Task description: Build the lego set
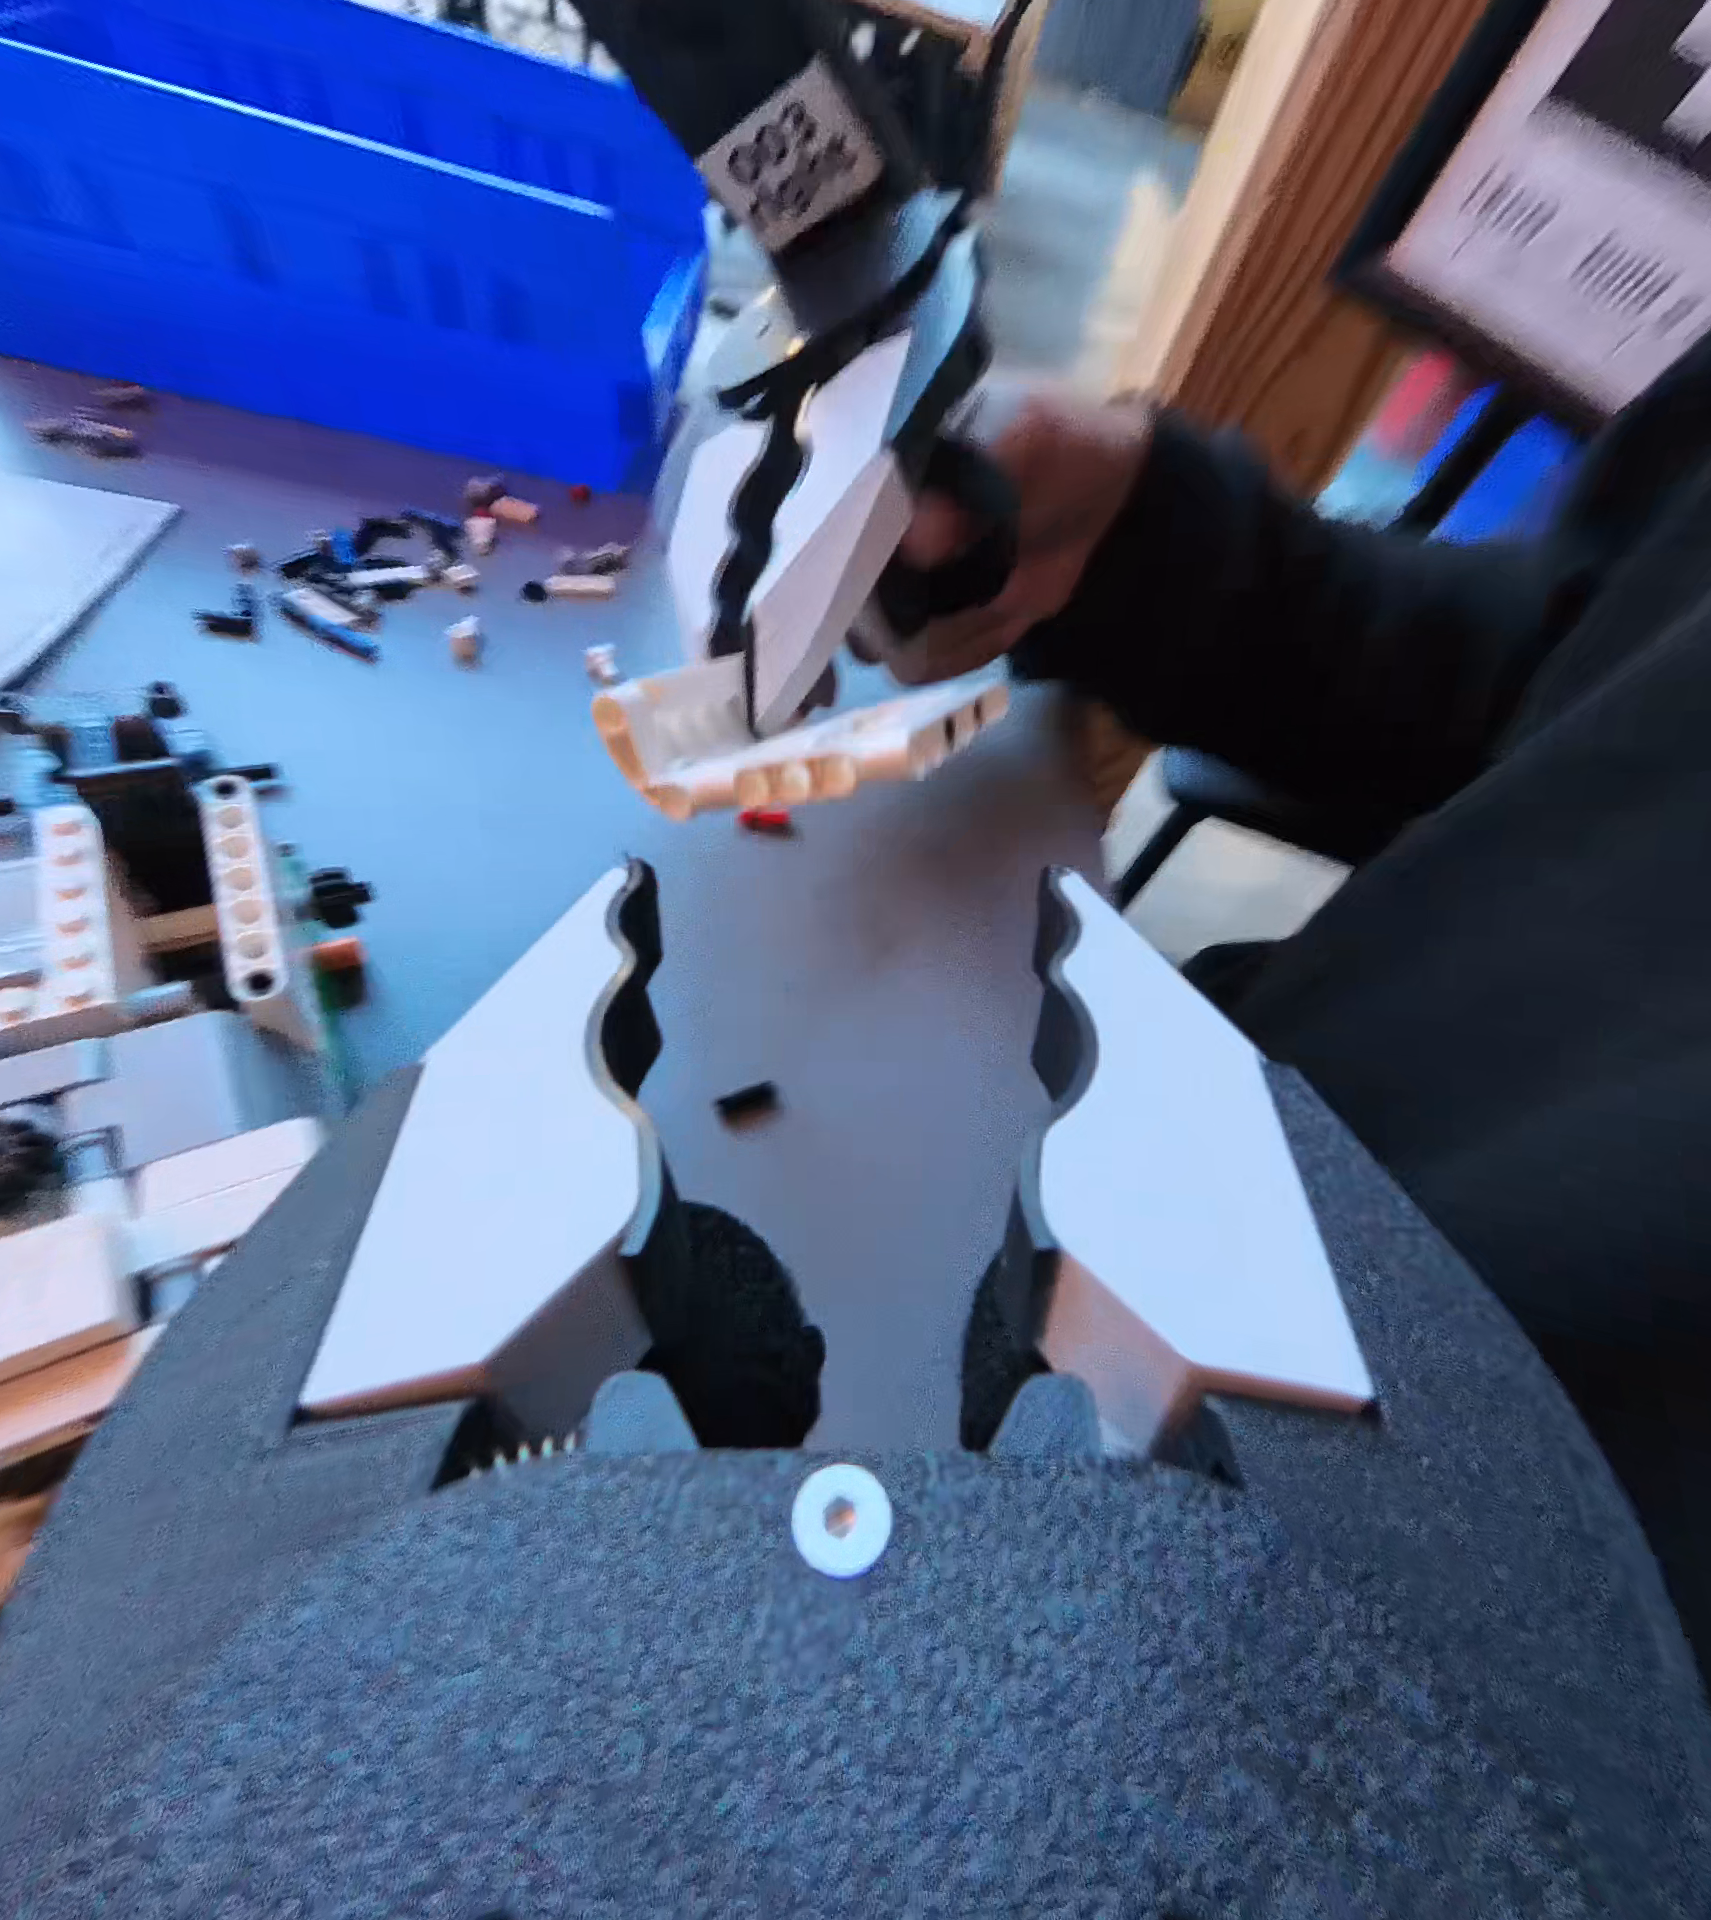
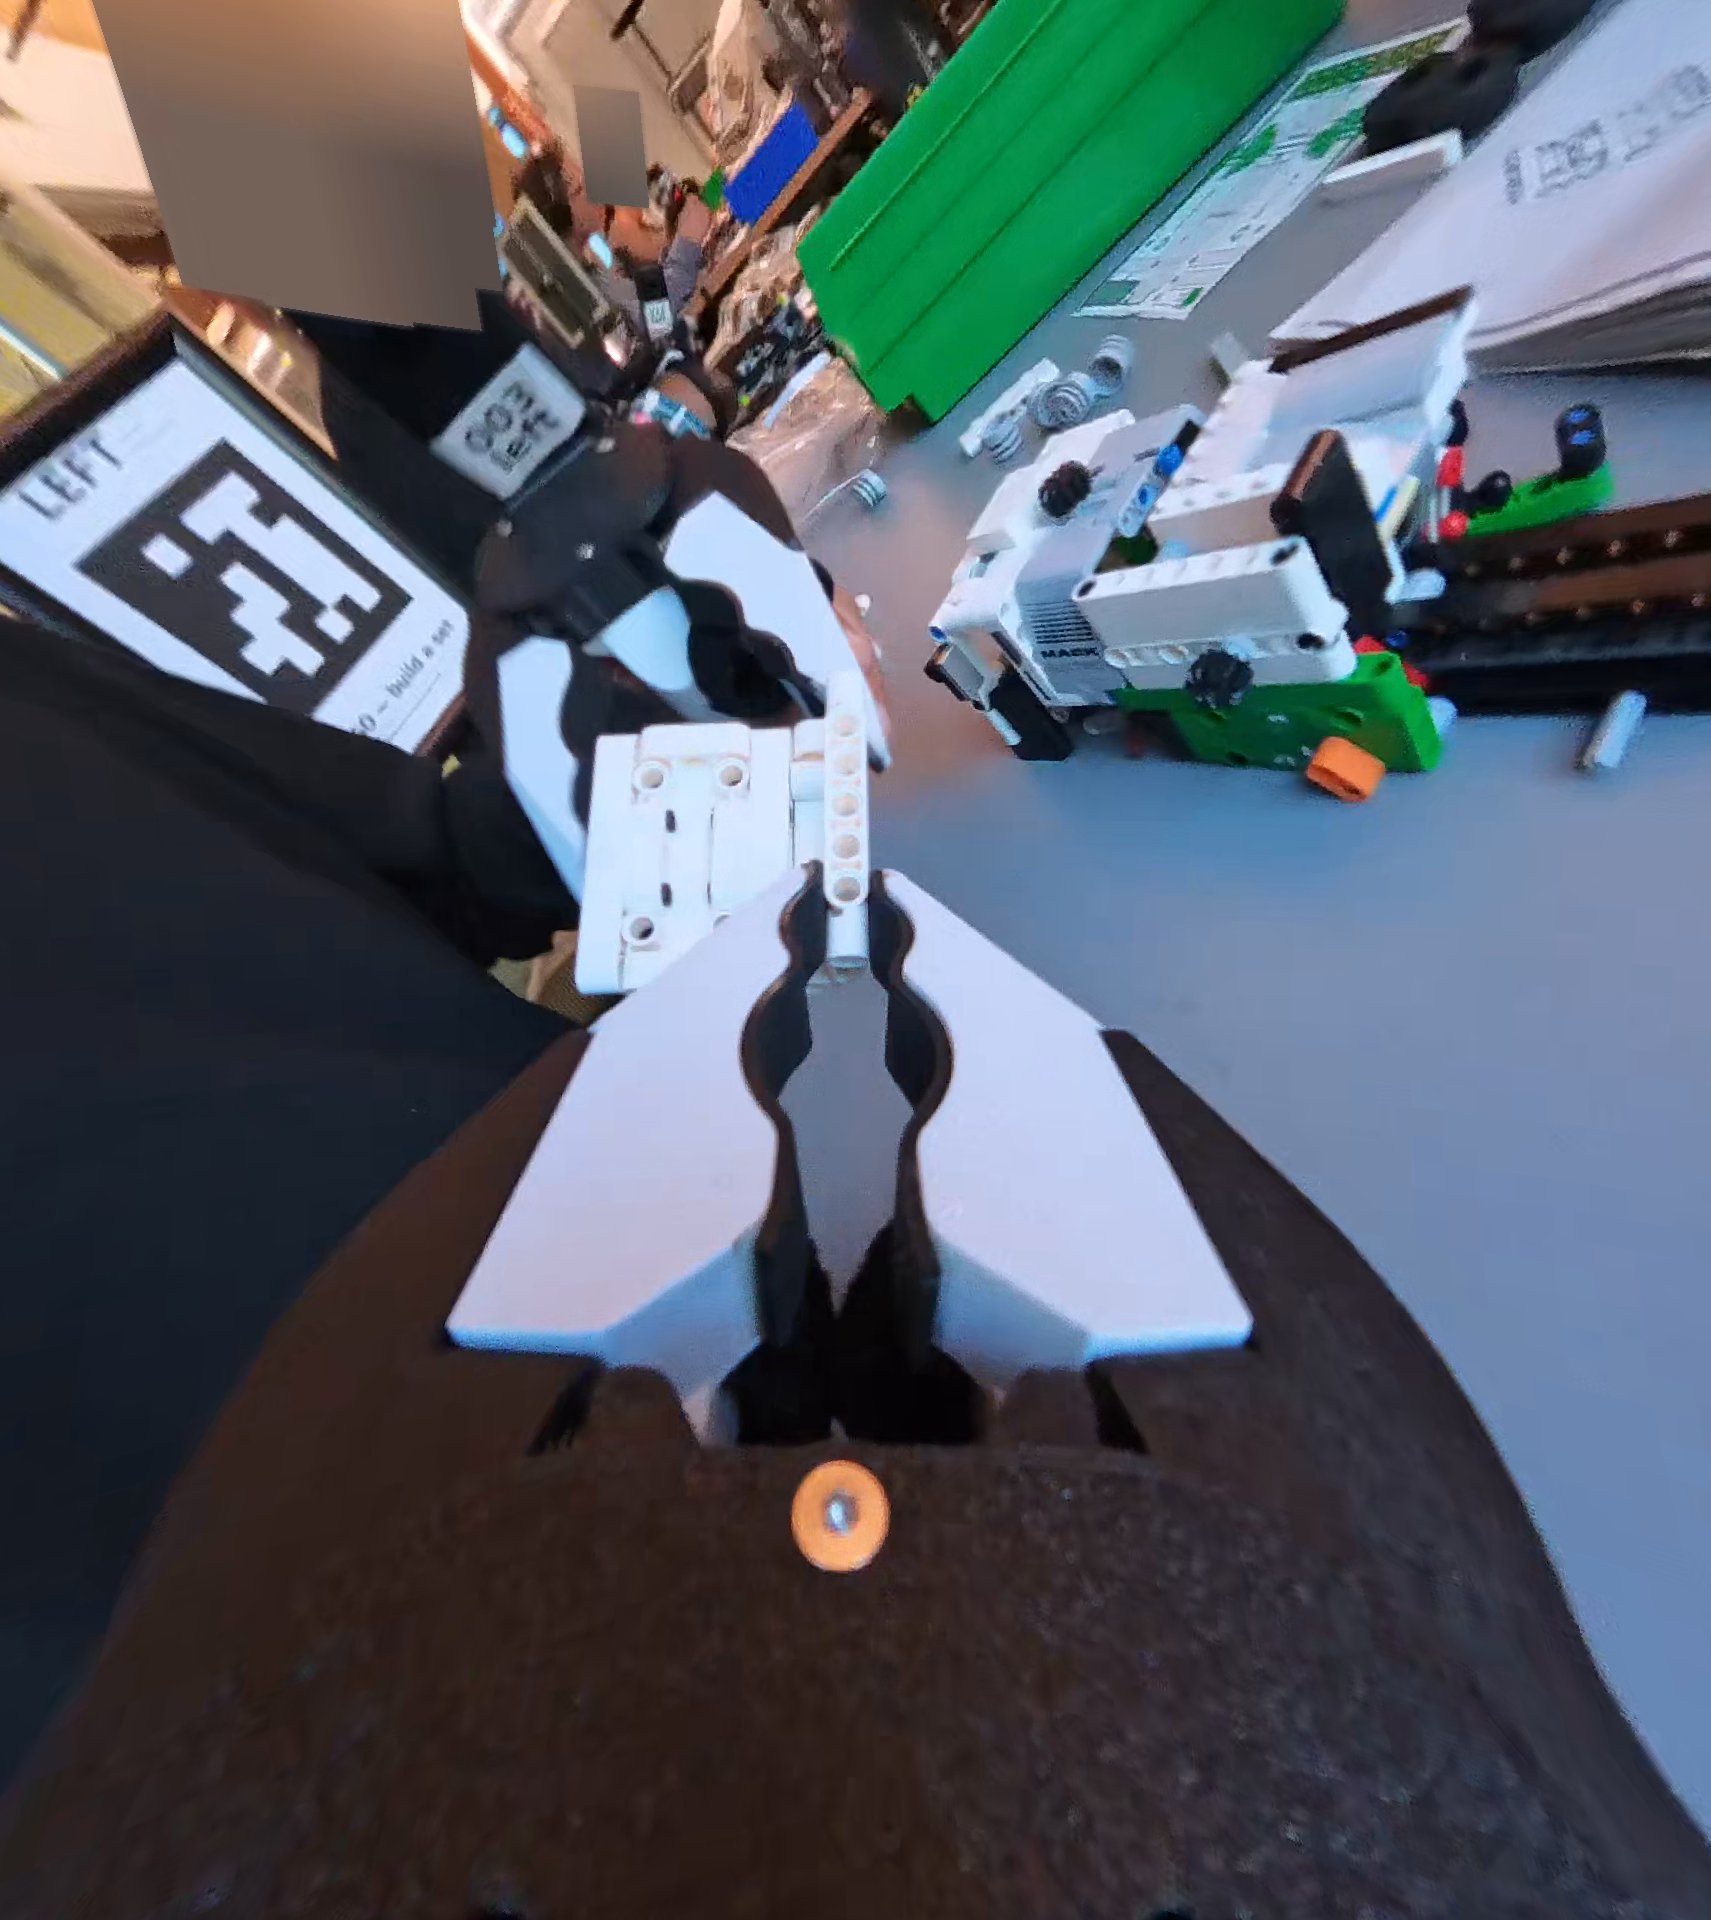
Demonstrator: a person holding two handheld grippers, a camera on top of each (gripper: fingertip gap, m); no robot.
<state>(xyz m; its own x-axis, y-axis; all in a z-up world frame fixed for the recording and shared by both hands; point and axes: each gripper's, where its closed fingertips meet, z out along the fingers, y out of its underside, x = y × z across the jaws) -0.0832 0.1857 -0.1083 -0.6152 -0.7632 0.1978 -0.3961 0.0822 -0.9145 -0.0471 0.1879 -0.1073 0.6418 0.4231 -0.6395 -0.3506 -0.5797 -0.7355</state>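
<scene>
Right hand-held gripper (image 2: 846, 914) is clamped on only 1 thin beam end of the white panel assembly (image 2: 685, 842), held above the surface (image 2: 1246, 1039); twisting or slipping is risked. Left hand-held gripper (image 1: 846, 894), spread apart and empty, gives no support.

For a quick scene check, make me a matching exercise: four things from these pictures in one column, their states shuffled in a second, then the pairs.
Things:
1. left gripper
2. right gripper
3. truck model
4. loose pieces

States:
A. scattered in front of the blue crate
B. shut on the white panel assembly, held off the table
C. part-built, standing on the table
D. open, nothing between its fingers

Pairs: 1-D, 2-B, 3-C, 4-A
</scene>
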